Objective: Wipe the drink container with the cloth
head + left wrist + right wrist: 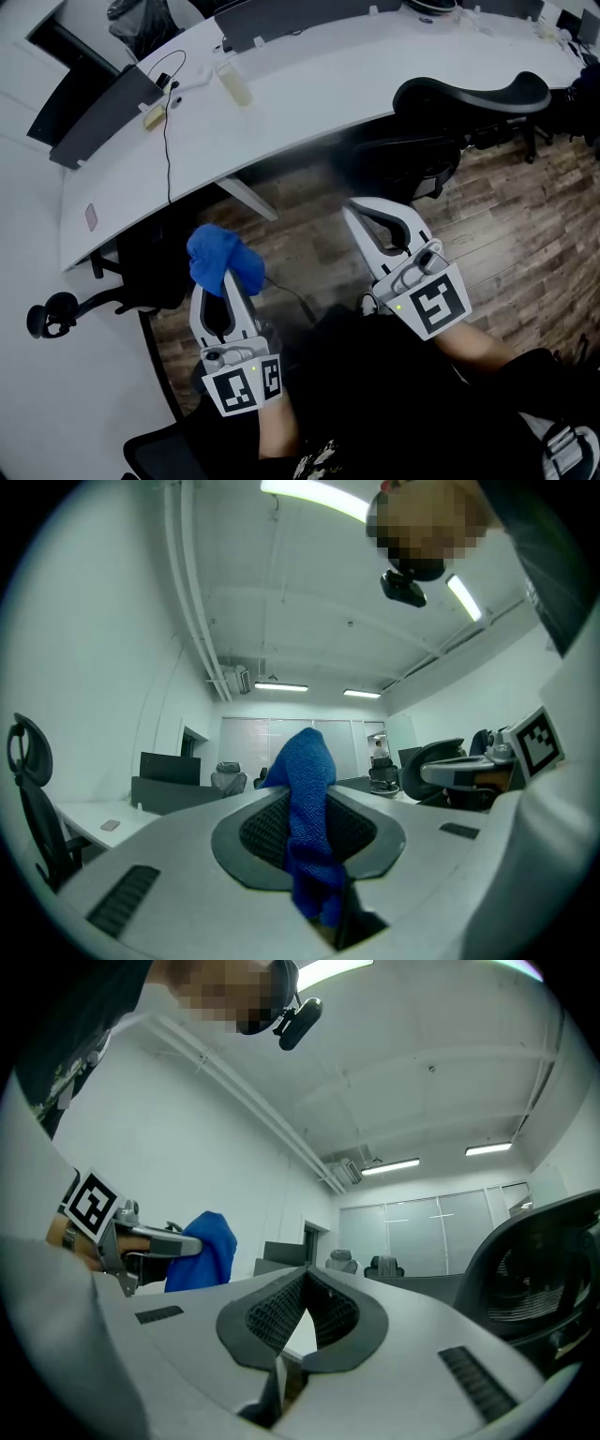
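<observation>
My left gripper point(226, 270) is shut on a bunched blue cloth point(218, 255), held low over the wooden floor near my body. In the left gripper view the cloth point(306, 761) stands up between the jaws and hangs down behind them. My right gripper point(357, 208) is shut and empty; in its own view the jaws point(307, 1279) meet with nothing between them, and the cloth point(202, 1249) shows to the left. A clear drink container point(233, 82) lies on the white desk point(309, 94), far ahead of both grippers.
A black office chair point(473, 96) stands at the desk to the right. Another black chair point(66, 314) is at the left. On the desk lie a black cable point(168, 141), a small yellowish object point(154, 116) and dark screens point(98, 117).
</observation>
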`<state>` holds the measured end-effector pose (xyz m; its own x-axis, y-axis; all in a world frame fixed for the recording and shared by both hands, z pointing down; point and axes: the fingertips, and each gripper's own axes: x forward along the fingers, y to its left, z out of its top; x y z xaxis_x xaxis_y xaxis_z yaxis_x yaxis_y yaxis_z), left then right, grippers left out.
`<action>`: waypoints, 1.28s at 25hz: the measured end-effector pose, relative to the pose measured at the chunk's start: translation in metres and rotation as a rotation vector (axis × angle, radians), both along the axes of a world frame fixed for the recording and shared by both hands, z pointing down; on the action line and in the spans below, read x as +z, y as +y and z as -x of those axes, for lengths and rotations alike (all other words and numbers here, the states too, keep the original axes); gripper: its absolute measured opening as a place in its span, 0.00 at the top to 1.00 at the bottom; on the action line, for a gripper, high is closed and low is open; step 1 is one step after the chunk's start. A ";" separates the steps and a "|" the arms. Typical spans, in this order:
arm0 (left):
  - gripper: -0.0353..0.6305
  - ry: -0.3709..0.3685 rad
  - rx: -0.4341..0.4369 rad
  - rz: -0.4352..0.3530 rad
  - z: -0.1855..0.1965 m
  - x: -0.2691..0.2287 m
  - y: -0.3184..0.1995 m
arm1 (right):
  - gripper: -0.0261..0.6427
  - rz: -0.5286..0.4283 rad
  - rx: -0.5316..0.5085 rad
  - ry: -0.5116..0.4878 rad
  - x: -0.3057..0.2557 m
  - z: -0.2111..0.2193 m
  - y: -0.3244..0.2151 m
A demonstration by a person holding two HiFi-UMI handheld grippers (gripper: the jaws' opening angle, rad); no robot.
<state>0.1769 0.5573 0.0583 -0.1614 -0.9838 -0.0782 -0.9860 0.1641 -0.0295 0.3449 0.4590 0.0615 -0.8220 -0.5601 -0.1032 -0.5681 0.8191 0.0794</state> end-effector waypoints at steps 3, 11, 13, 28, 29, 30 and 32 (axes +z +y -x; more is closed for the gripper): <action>0.83 0.003 -0.012 0.006 0.001 0.002 0.003 | 0.98 0.004 -0.016 -0.006 0.001 0.003 0.000; 0.83 0.018 -0.036 0.015 0.014 0.009 0.001 | 0.98 0.003 -0.021 -0.011 0.004 0.006 -0.009; 0.83 0.018 -0.030 0.013 0.017 0.011 -0.005 | 0.98 -0.002 -0.012 -0.004 0.006 0.008 -0.014; 0.83 -0.071 -0.030 0.020 0.074 0.018 -0.070 | 0.98 -0.004 0.005 0.041 0.014 0.073 -0.070; 0.83 -0.070 -0.028 0.020 0.079 0.019 -0.076 | 0.98 -0.005 0.007 0.045 0.016 0.078 -0.075; 0.83 -0.066 -0.026 0.019 0.084 0.021 -0.082 | 0.98 -0.004 0.009 0.051 0.017 0.084 -0.080; 0.83 -0.054 -0.022 0.015 0.096 0.022 -0.096 | 0.98 -0.003 0.009 0.059 0.019 0.097 -0.093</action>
